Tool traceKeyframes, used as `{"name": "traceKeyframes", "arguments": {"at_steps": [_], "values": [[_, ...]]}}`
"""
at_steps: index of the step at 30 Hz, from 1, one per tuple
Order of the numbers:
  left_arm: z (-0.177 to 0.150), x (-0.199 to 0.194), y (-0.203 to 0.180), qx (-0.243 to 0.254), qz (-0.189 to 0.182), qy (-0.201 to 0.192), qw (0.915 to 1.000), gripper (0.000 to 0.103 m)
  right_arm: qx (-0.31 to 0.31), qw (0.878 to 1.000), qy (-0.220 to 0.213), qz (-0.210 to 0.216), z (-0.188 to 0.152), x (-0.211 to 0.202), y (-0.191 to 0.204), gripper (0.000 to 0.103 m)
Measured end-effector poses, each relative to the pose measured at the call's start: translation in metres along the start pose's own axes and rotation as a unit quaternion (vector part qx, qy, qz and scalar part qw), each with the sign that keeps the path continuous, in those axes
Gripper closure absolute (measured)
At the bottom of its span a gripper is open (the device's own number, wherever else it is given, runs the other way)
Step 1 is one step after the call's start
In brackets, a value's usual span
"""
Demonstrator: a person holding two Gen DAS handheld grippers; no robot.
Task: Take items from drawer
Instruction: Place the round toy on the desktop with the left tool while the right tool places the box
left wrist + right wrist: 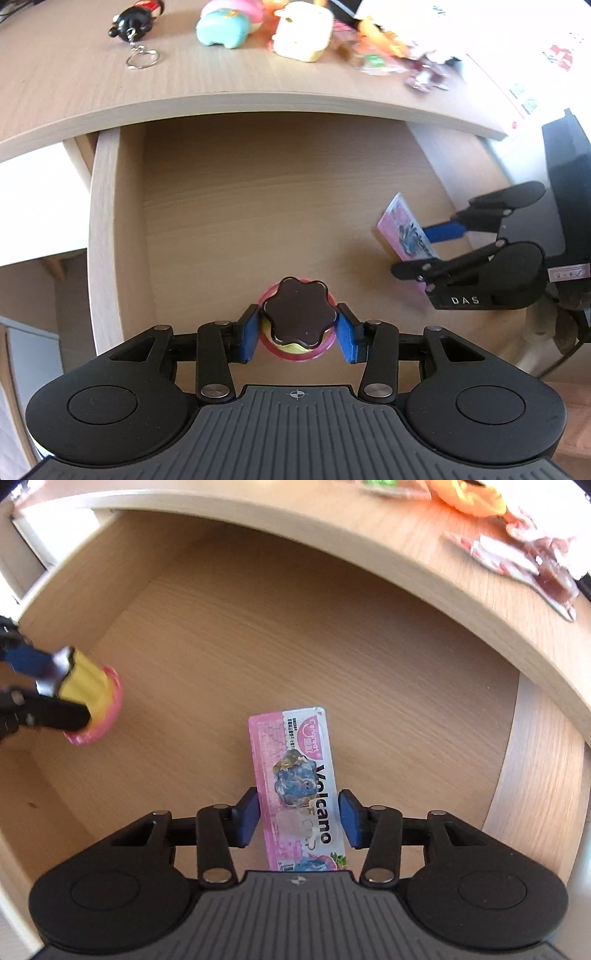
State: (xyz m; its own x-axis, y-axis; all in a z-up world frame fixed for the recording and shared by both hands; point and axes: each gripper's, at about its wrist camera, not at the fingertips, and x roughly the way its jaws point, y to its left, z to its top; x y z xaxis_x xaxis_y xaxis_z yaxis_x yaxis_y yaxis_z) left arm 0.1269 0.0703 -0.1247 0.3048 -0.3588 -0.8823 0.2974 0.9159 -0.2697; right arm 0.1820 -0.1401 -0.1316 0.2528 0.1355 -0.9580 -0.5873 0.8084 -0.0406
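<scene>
Right wrist view: the pink packet [297, 786] lies lengthwise between the right gripper [298, 818] fingers, spread just beside its edges. Left gripper [297, 330] fingers pinch the toy cupcake [298, 319].

My left gripper [297, 334] clamps the cupcake toy [298, 325] inside the open drawer [107, 229]. My right gripper [417, 247] straddles the pink packet [400, 229] at right.

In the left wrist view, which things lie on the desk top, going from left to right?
Black figure keychain → teal squishy toy → cream yellow toy → orange toy → white paper with red print.
</scene>
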Motion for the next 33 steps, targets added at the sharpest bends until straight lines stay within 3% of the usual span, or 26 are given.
{"name": "traceKeyframes", "arguments": {"at_steps": [5, 9, 14, 18, 21, 25, 33], "values": [[-0.004, -0.002, -0.021, 0.014, -0.023, -0.024, 0.9994, 0.056, 0.045, 0.998, -0.051, -0.003, -0.012, -0.047, 0.005, 0.059], [0.021, -0.032, -0.037, 0.03, -0.046, -0.083, 0.9951, 0.056, 0.117, 0.987, -0.112, 0.009, -0.024, -0.105, -0.011, 0.06], [0.079, -0.067, -0.064, 0.059, -0.076, -0.179, 0.9791, 0.056, 0.164, 0.963, -0.21, -0.041, -0.024, -0.194, -0.055, 0.059], [0.119, -0.076, -0.092, 0.09, -0.083, -0.217, 0.9684, 0.055, 0.195, 0.944, -0.257, -0.07, -0.012, -0.222, -0.089, 0.059], [0.13, -0.075, -0.096, 0.09, -0.084, -0.219, 0.9679, 0.056, 0.227, 0.937, -0.257, -0.067, 0.005, -0.22, -0.113, 0.059], [0.128, -0.061, -0.087, 0.071, -0.076, -0.198, 0.9746, 0.056, 0.263, 0.935, -0.232, -0.055, 0.027, -0.185, -0.14, 0.059], [0.107, -0.055, -0.025, -0.01, -0.057, -0.176, 0.9826, 0.056, 0.302, 0.937, -0.154, -0.077, 0.068, -0.112, -0.186, 0.059]]}}
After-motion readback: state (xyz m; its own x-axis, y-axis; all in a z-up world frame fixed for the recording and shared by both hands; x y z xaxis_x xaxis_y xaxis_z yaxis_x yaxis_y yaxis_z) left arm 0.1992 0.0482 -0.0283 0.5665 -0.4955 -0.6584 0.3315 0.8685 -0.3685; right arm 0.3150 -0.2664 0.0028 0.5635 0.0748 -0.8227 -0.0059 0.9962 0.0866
